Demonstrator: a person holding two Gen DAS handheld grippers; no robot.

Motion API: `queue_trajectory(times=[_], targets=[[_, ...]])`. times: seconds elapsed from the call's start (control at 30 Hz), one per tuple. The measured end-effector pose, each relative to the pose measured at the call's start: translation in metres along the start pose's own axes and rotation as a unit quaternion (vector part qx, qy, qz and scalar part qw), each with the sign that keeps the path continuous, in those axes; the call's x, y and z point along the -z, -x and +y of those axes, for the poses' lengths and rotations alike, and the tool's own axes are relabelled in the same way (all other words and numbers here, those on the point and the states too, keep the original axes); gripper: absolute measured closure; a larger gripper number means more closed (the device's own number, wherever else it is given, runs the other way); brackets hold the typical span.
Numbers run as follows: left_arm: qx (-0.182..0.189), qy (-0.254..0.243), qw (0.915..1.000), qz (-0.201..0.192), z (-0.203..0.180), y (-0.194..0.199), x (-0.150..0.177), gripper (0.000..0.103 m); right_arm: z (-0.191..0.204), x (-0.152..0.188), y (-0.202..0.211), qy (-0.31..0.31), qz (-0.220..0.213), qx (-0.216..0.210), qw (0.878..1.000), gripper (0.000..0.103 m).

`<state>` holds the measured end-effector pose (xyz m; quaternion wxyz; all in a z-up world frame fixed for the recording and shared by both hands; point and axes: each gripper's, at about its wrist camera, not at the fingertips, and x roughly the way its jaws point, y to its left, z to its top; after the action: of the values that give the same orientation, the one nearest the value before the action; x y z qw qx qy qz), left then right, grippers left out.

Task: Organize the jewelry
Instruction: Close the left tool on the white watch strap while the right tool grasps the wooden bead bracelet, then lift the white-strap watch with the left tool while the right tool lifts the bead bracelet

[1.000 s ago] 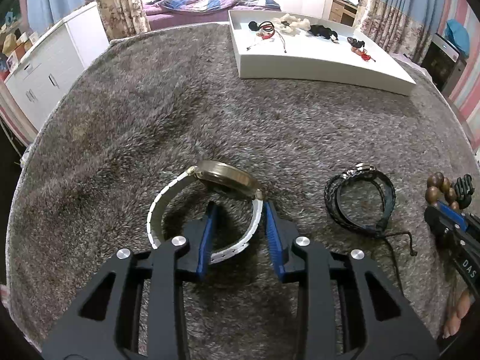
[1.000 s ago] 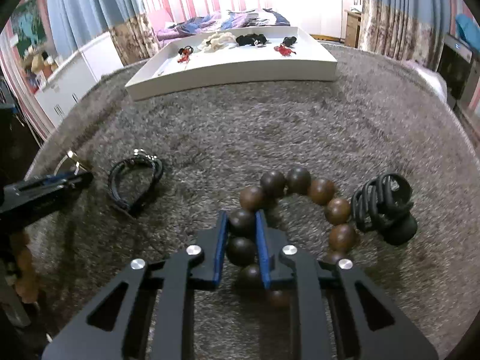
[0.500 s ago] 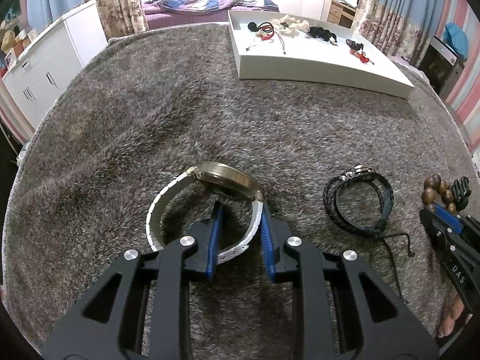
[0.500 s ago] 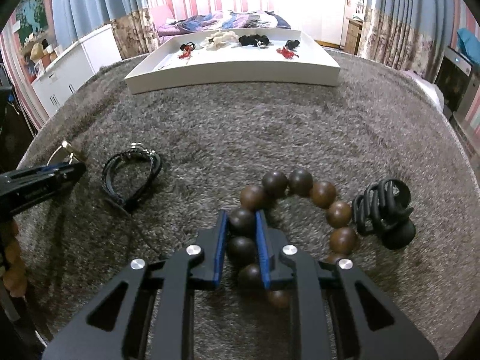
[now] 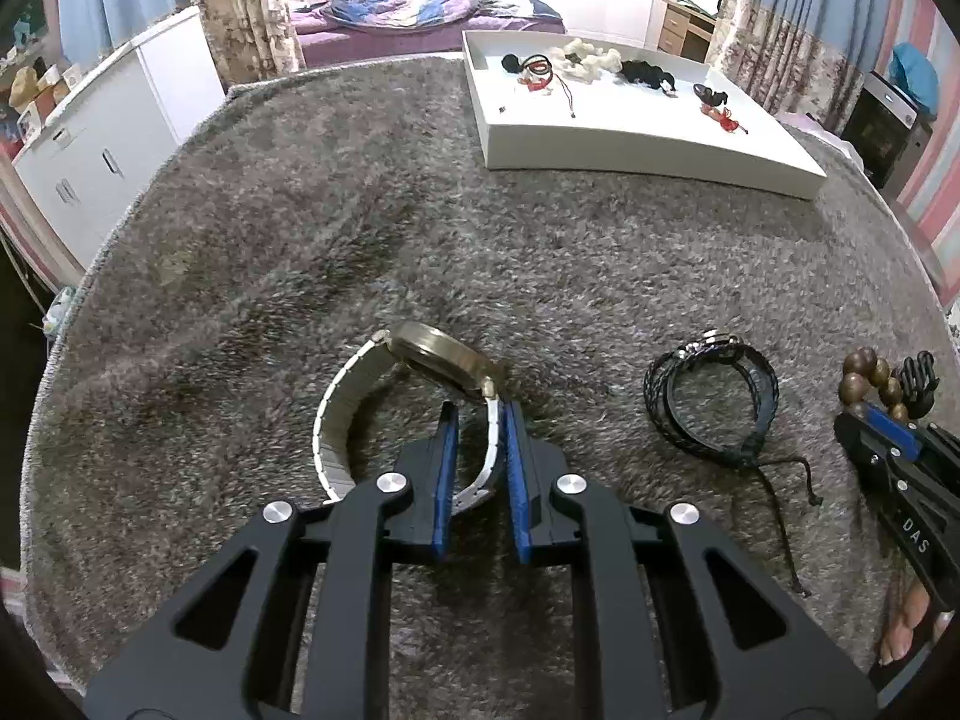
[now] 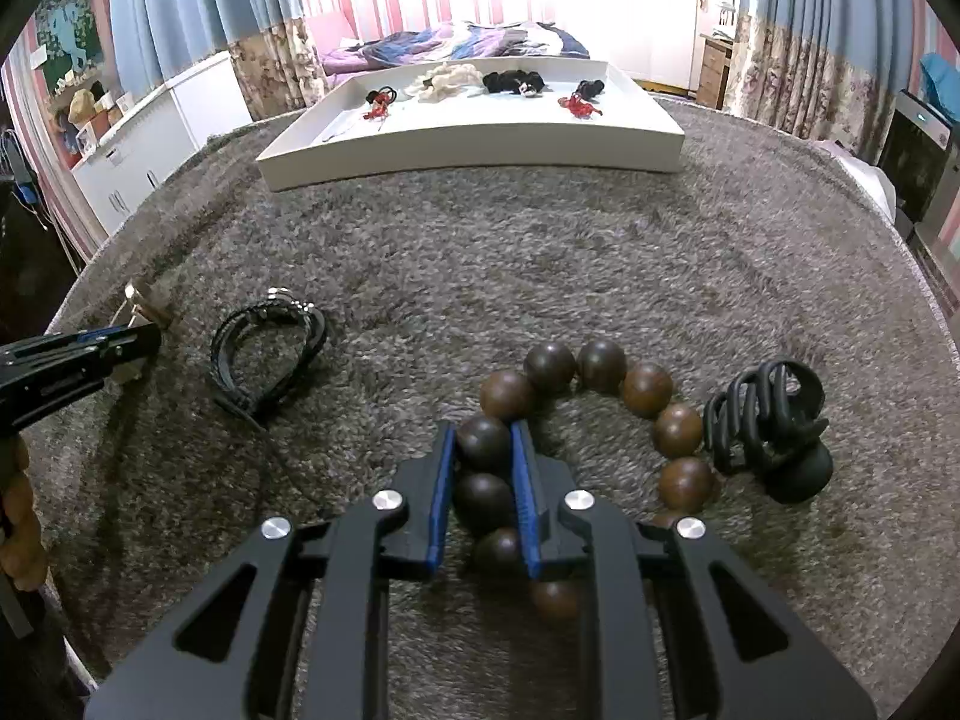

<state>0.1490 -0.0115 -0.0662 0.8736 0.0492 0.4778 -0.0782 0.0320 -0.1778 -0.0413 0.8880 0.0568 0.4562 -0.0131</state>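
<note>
A watch [image 5: 432,354] with a gold case and a white metal band lies on the grey carpet. My left gripper [image 5: 480,420] is shut on its band. A brown wooden bead bracelet [image 6: 600,378] lies on the carpet. My right gripper [image 6: 483,435] is shut on two of its beads. A black braided bracelet [image 5: 711,396] lies between the two; it also shows in the right wrist view [image 6: 270,354]. A white tray [image 5: 630,150] with several jewelry pieces stands at the far side, also in the right wrist view [image 6: 468,150].
A black hair claw [image 6: 768,426] lies right of the beads, touching them. A white cabinet [image 5: 114,144] stands at the left beyond the carpet's edge. A bed [image 6: 456,42] and curtains are behind the tray.
My left gripper has closed its jaws onto the watch band. The right gripper stays shut on the beads and has hardly moved.
</note>
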Motion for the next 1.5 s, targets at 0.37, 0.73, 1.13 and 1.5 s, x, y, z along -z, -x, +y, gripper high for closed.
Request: queue_trajectory(times=[0.37,0.73,1.13,1.5], targets=[[-0.018,0.008,0.9996,-0.02,-0.003,0.022,-0.006,0.103,-0.014,-0.014,0.019,-0.004,-0.018,-0.034,0.999,0.084],[-0.056,0.004,0.9968,-0.057,0.0,0.047,-0.017,0.103,-0.024,-0.027,0.021,-0.012,-0.017,-0.066,0.998,0.084],[-0.009,0.002,0.9997,-0.024,0.005,0.039,-0.01,0.103,-0.027,-0.024,0.011,-0.02,-0.005,-0.072,0.997,0.084],[0.014,-0.026,0.9994,0.019,-0.004,0.011,-0.003,0.071,-0.029,-0.027,0.003,-0.029,0.002,-0.068,0.997,0.084]])
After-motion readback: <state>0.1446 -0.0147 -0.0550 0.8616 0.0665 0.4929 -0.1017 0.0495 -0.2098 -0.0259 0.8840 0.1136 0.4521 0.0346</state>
